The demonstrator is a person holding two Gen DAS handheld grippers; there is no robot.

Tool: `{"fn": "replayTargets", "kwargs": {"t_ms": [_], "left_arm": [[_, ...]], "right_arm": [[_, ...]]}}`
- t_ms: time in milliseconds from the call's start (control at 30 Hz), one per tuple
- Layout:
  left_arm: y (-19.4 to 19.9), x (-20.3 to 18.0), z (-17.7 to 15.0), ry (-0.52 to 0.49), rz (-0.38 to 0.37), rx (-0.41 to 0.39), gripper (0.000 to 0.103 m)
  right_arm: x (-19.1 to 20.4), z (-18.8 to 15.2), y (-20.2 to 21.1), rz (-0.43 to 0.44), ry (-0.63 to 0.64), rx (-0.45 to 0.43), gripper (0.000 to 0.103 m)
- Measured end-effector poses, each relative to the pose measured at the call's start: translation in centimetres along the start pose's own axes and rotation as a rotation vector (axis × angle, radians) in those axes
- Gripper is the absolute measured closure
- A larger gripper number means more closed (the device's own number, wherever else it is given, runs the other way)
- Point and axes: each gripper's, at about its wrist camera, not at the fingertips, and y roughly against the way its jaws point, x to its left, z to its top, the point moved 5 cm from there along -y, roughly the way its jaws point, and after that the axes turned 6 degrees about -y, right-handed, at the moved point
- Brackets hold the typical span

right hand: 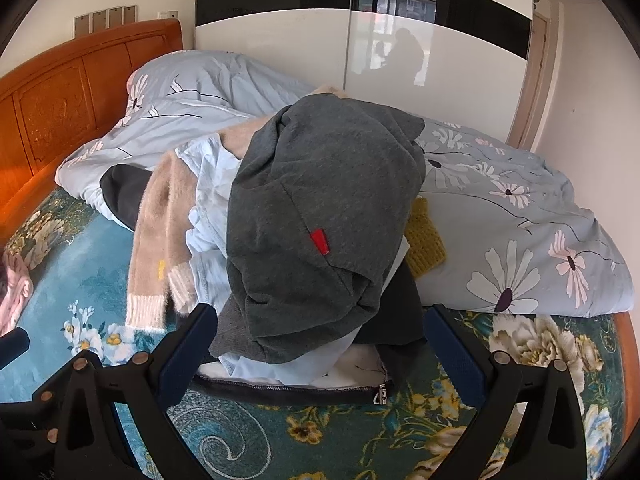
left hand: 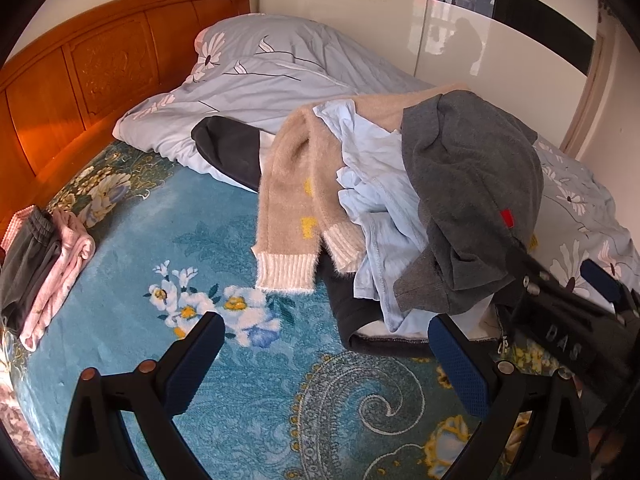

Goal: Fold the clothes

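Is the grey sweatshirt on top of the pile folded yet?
Not folded: the grey sweatshirt lies crumpled over the clothes pile, cuff dangling.

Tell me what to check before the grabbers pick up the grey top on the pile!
1. Right gripper open: ok, its jaws stand wide apart either side of the pile's front.
2. Left gripper open and free: ok, nothing between its jaws, only blanket below.
3. Grey top on top of the pile: ok, nothing lies over it.
4. Grey top free of the other clothes: cannot tell, its lower edge hangs over the blue shirt and hides what is under.
5. Bare spot to fold on: ok, the blanket left of the beige sweater is open.
6. Folded stack out of the way: ok, it sits at the far left.
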Motion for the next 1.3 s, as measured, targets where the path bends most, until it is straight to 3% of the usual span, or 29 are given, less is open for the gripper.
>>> {"fn": "replayTargets", "kwargs": {"t_ms": [233, 300, 433, 533, 567, 633, 667, 733, 767, 833, 933, 1133, 1300], "left_arm": [[3.4, 4.8, -4.7, 0.071, 0.007, -0.063, 0.000], [4.1, 6.0, -5.9, 0.107, 0.010, -0.061, 0.000], [5.1, 7.7, -7.5, 0.173, -0.007, -0.050, 0.000], [5.8, 8.6, -8.2, 0.188, -0.006, -0.038, 0.000], [6.1, 9.1, -8.4, 0.195, -0.001, -0.036, 0.000], [6.7, 10.0, -8.9, 0.209, 0.010, -0.033, 0.000], [7.0, 10.5, -9.2, 0.219, 0.017, -0.031, 0.000], [7.5, 11.7, -9.8, 0.245, 0.027, -0.030, 0.000], [7.6, 12.3, -10.0, 0.265, 0.028, -0.027, 0.000], [7.9, 13.4, -10.5, 0.310, 0.019, -0.014, 0.000], [8.4, 14.2, -11.1, 0.362, -0.011, -0.001, 0.000], [9.6, 14.2, -12.1, 0.398, -0.093, 0.016, 0.000], [11.5, 14.1, -12.7, 0.391, -0.132, -0.002, 0.000]], "right_arm": [[-3.0, 3.6, -4.8, 0.066, -0.120, 0.045, 0.000], [-1.9, 4.7, -5.4, 0.079, -0.082, 0.048, 0.000], [3.5, 5.4, -6.3, 0.103, 0.115, 0.037, 0.005], [7.2, 4.8, -8.4, 0.038, 0.237, 0.066, 0.018], [8.0, 4.4, -9.3, 0.001, 0.280, 0.079, 0.019], [9.1, 3.8, -11.3, -0.095, 0.362, 0.109, 0.030], [9.1, 3.6, -12.2, -0.159, 0.393, 0.123, 0.043], [8.0, 3.9, -12.5, -0.192, 0.376, 0.140, 0.055], [7.4, 4.1, -12.6, -0.198, 0.359, 0.148, 0.070], [5.7, 5.4, -11.1, -0.184, 0.265, 0.130, 0.080], [3.1, 7.6, -7.9, -0.181, 0.154, 0.068, 0.084], [-1.8, 10.1, -0.2, -0.318, 0.186, -0.117, 0.085], [-5.9, 11.9, 7.3, -0.385, 0.130, -0.230, 0.086]]}}
